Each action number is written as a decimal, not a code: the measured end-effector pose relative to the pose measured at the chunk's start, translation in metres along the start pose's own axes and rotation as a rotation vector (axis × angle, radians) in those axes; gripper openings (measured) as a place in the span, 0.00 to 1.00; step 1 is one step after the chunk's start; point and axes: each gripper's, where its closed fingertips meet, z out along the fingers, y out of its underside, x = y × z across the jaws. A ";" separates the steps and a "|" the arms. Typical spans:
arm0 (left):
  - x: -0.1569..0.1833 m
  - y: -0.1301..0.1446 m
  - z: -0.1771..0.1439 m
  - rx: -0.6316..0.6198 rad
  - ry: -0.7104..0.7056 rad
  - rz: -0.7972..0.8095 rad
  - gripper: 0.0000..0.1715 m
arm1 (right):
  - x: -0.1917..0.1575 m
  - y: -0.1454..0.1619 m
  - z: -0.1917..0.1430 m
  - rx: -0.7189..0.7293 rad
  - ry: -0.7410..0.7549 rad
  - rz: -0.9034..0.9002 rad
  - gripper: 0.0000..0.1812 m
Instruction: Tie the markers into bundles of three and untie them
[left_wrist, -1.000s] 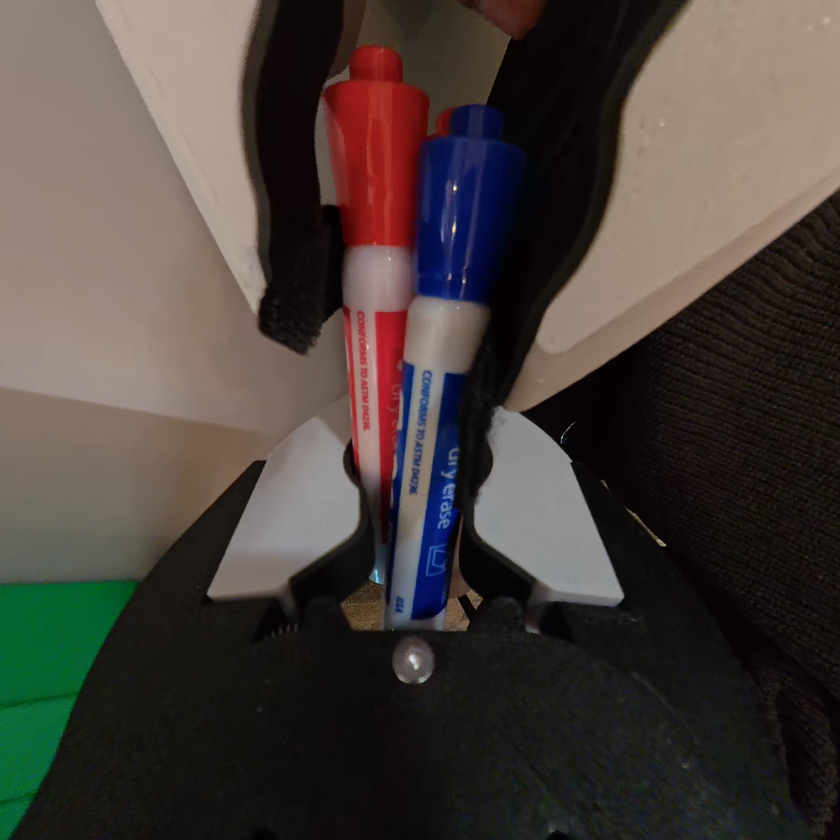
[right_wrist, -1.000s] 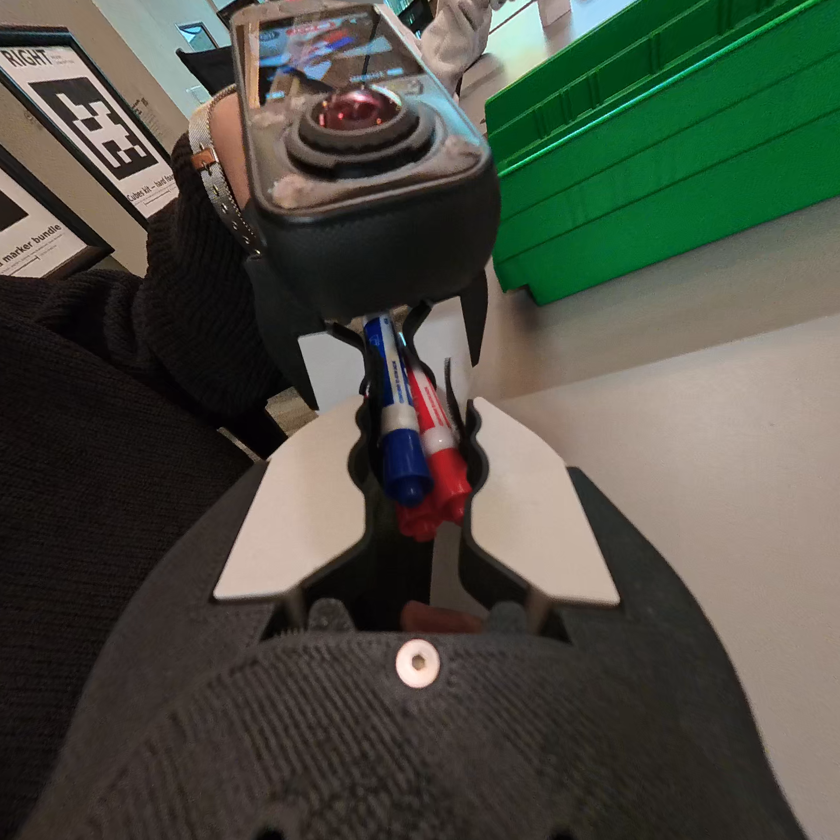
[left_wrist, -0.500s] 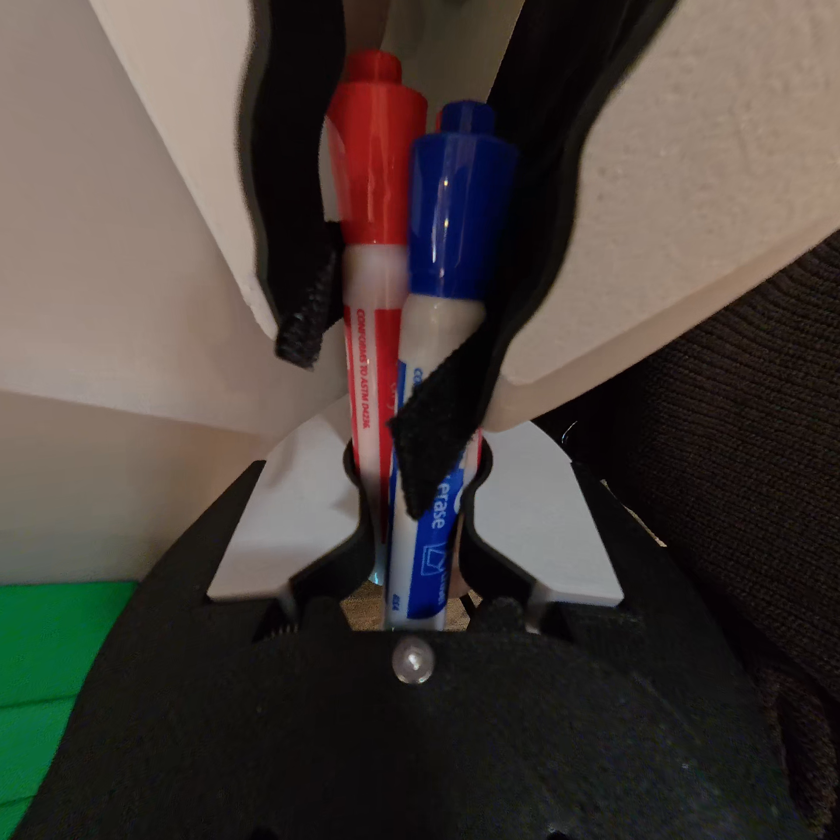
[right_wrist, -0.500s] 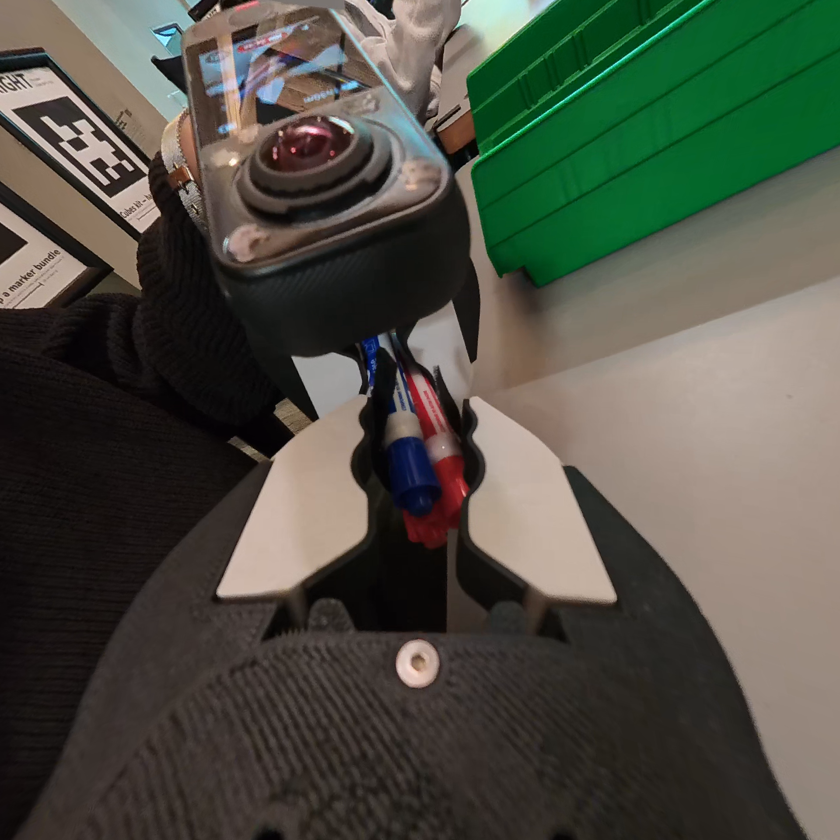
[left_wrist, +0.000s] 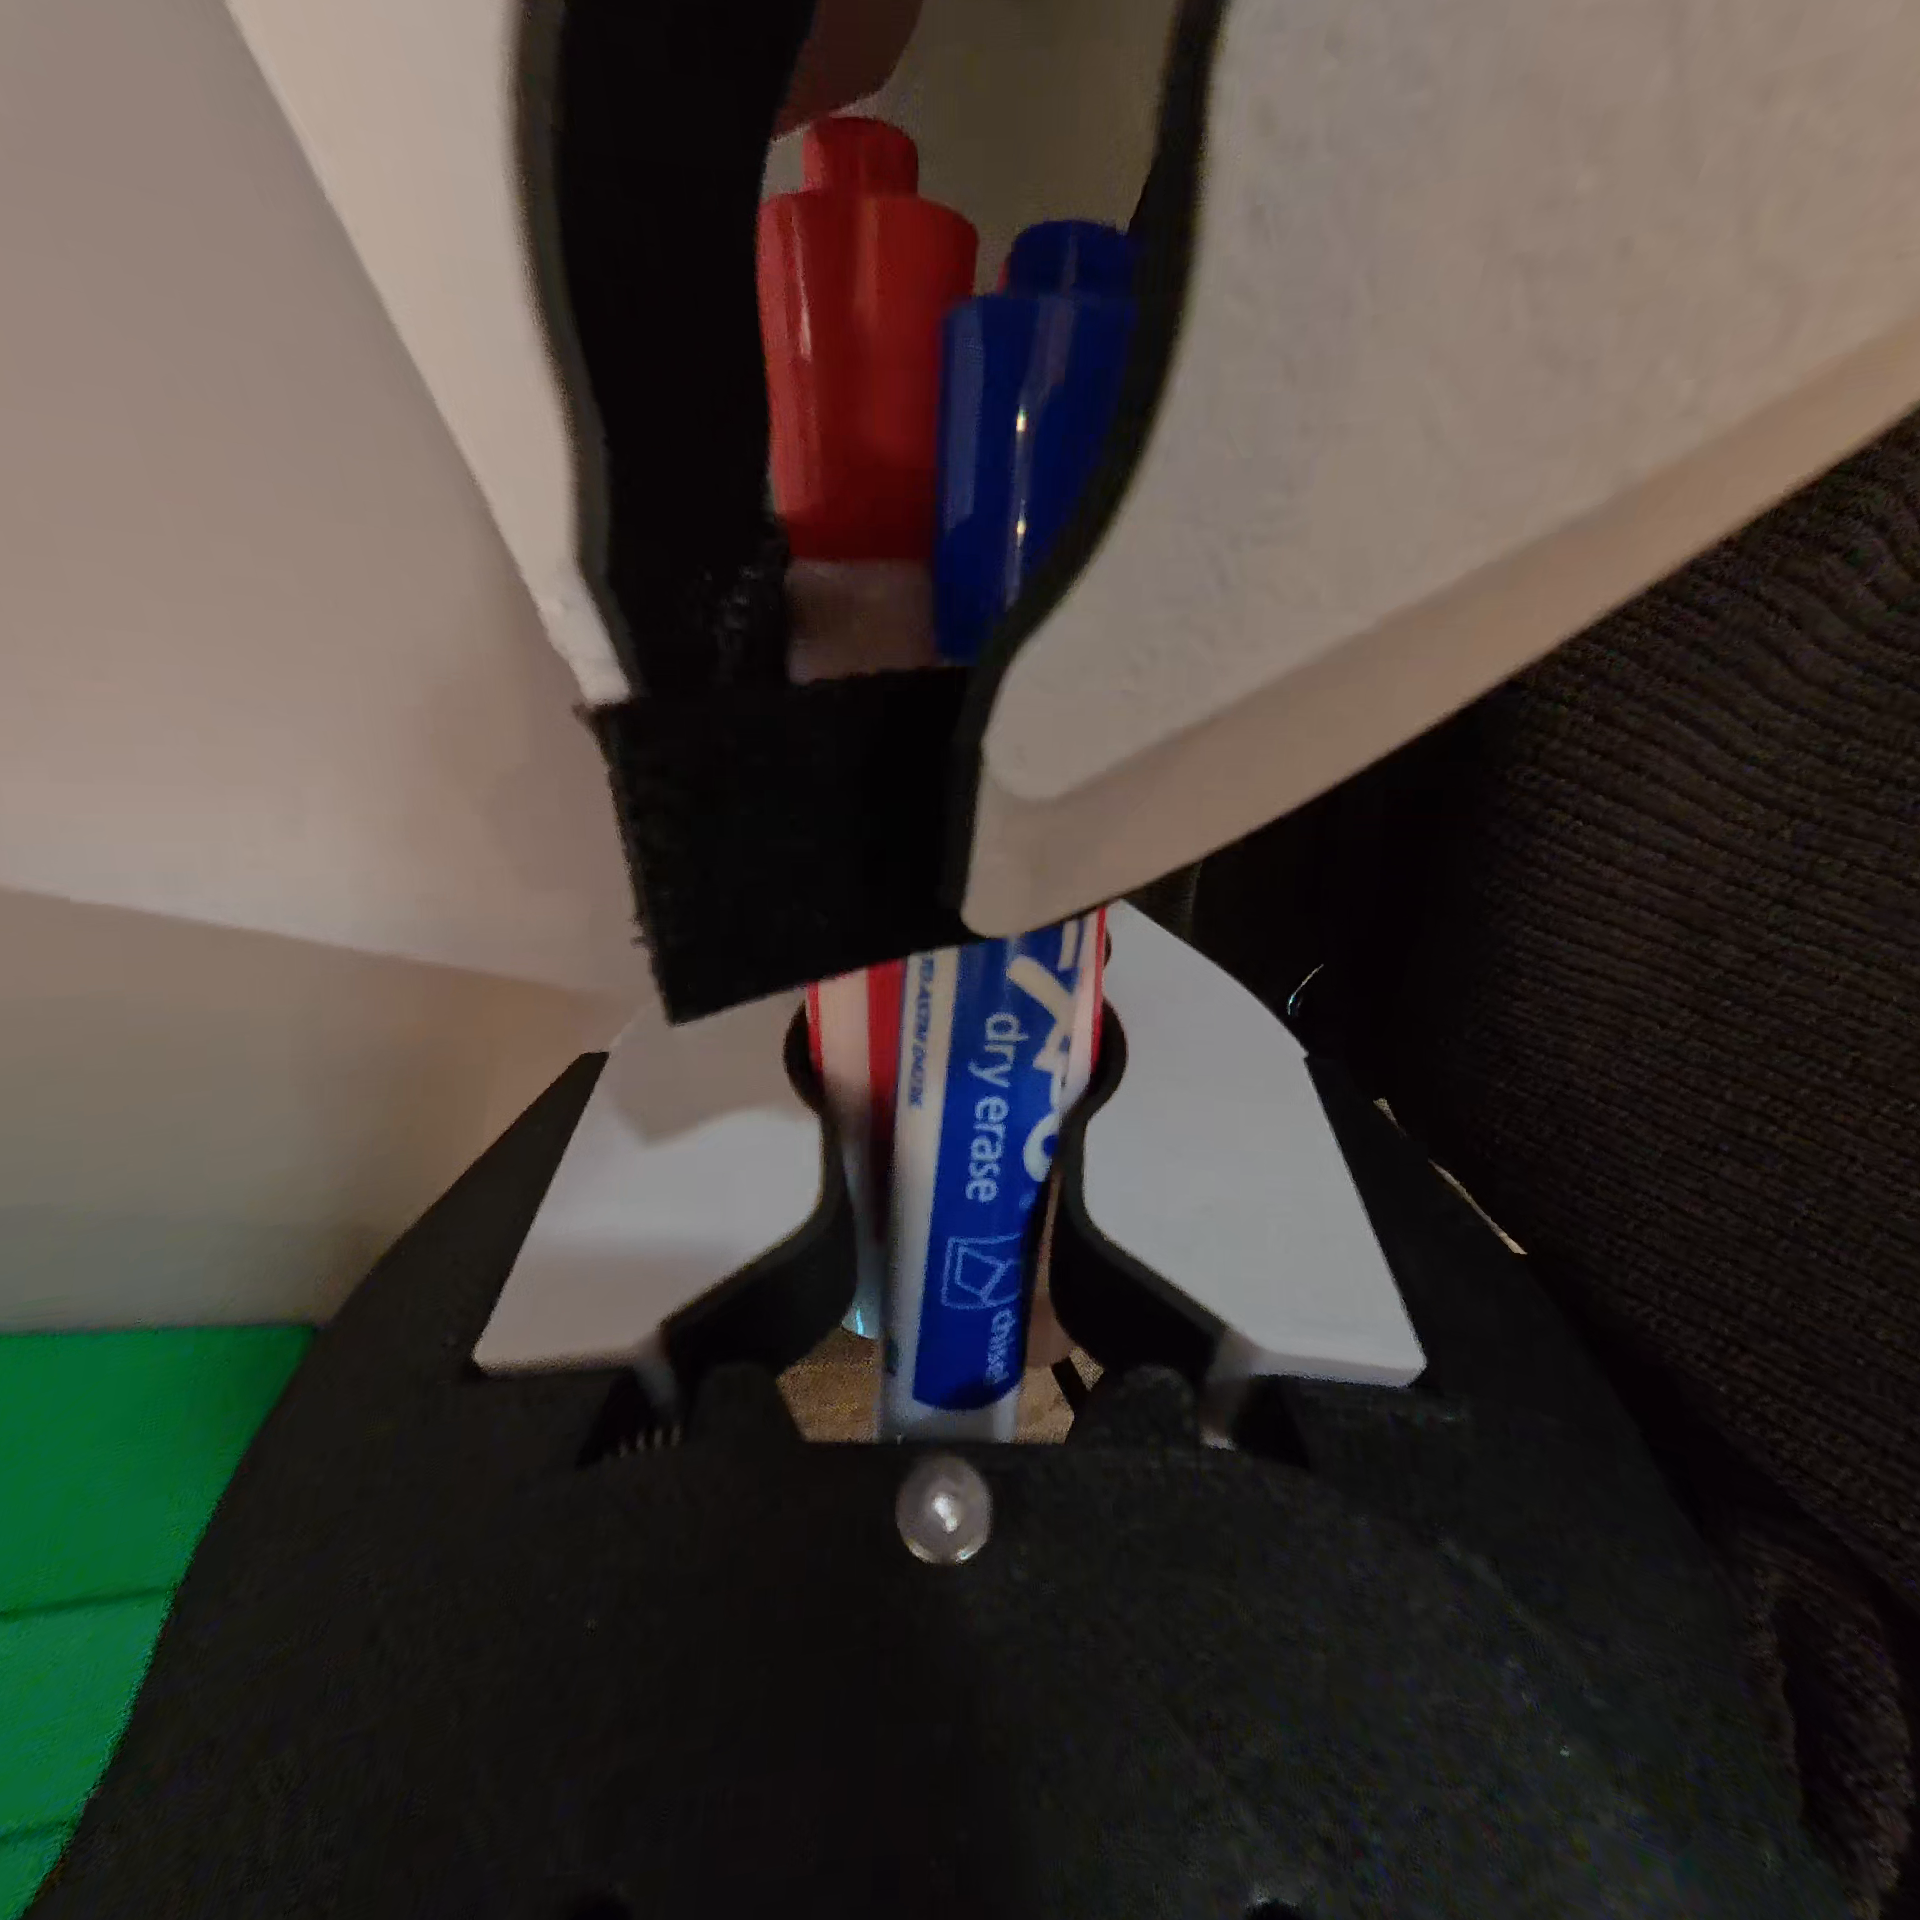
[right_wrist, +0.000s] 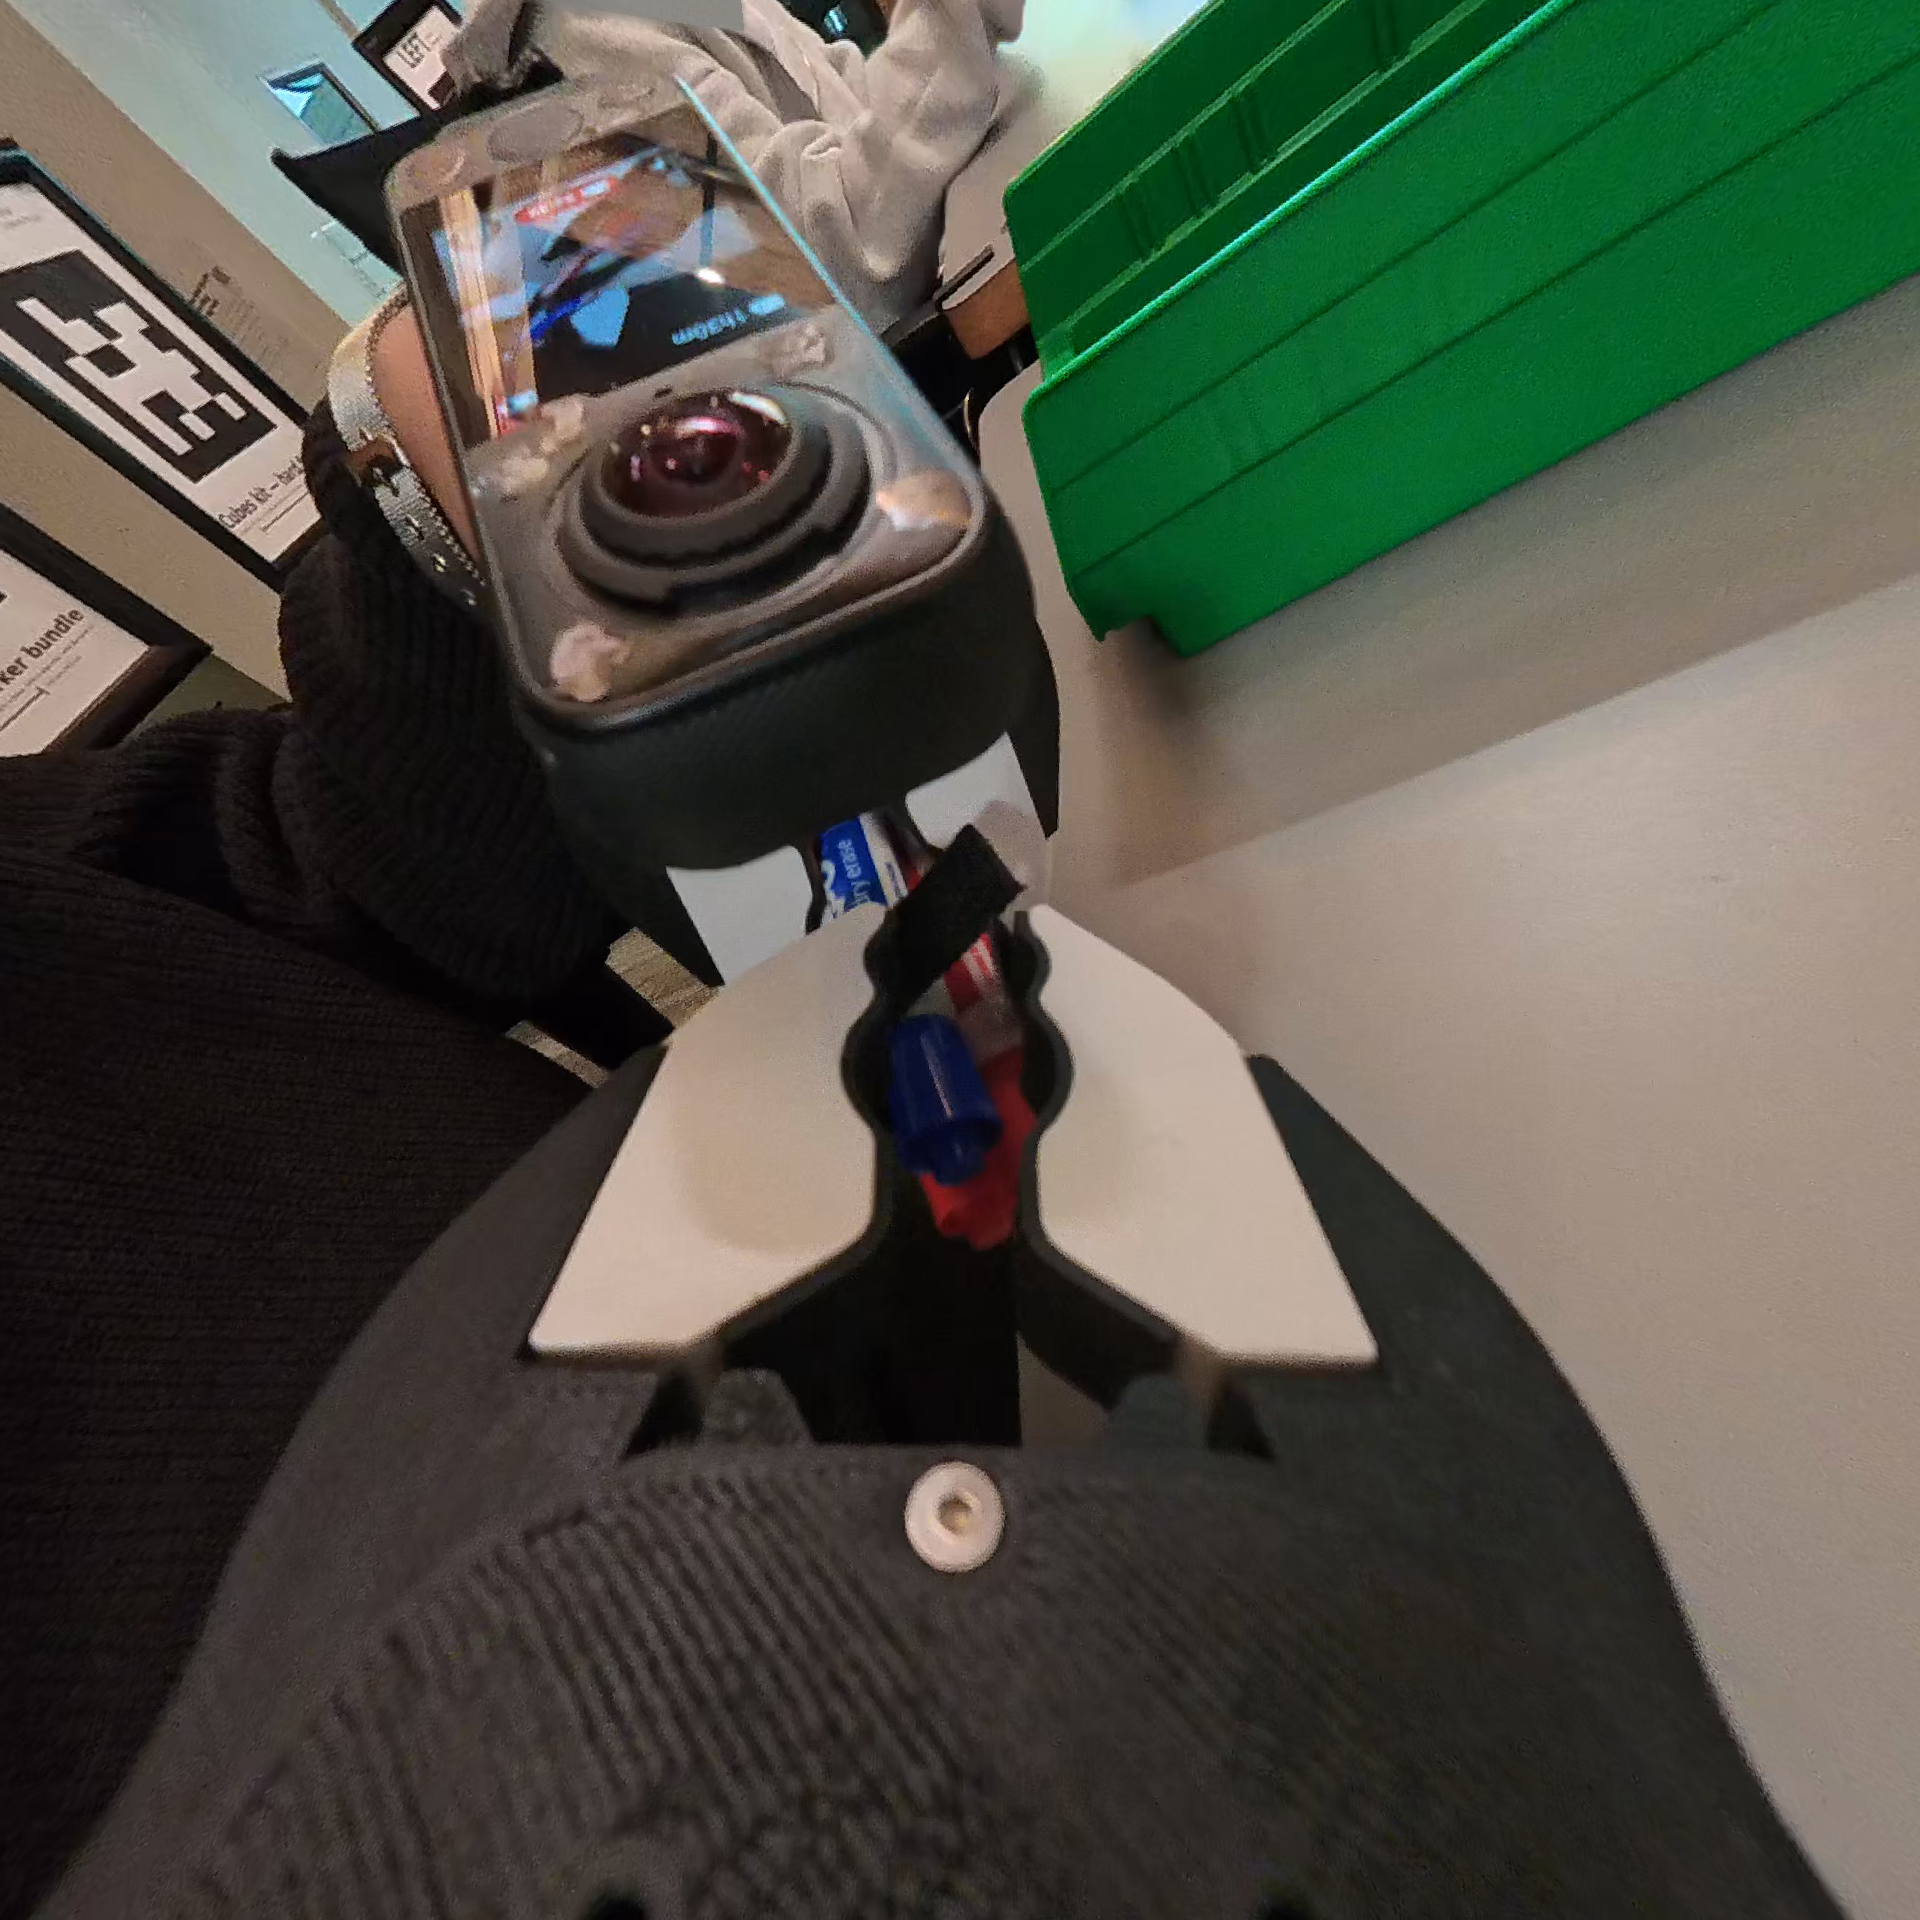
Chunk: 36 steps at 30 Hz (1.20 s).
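A bundle of red and blue markers spans both grippers. My left gripper is shut on the barrels. My right gripper faces it and closes around the capped ends. A black strap lies across the bundle at the right gripper's fingertips. In the right wrist view, the blue cap and red caps sit between my right gripper's fingers. The strap sticks out at their tips. The left gripper and its camera are just beyond.
Stacked green bins stand on the grey table to the right; a green bin edge shows in the left wrist view. A black knit sleeve fills the left. Framed signs stand behind. The left gripper's tips are roughly 8 cm from the right gripper's.
The loose strap end has swung from the side across the front of the markers. The two grippers have turned relative to each other, still on the bundle.
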 end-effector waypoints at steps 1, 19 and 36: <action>0.000 0.000 0.000 0.002 0.002 0.001 0.25 | 0.000 0.000 0.000 -0.002 0.003 -0.003 0.13; 0.003 -0.001 -0.001 0.005 0.009 0.013 0.25 | 0.005 0.001 0.003 -0.010 0.071 0.006 0.08; 0.002 -0.004 -0.007 0.042 0.002 0.016 0.25 | 0.002 -0.013 -0.009 0.039 0.060 -0.050 0.09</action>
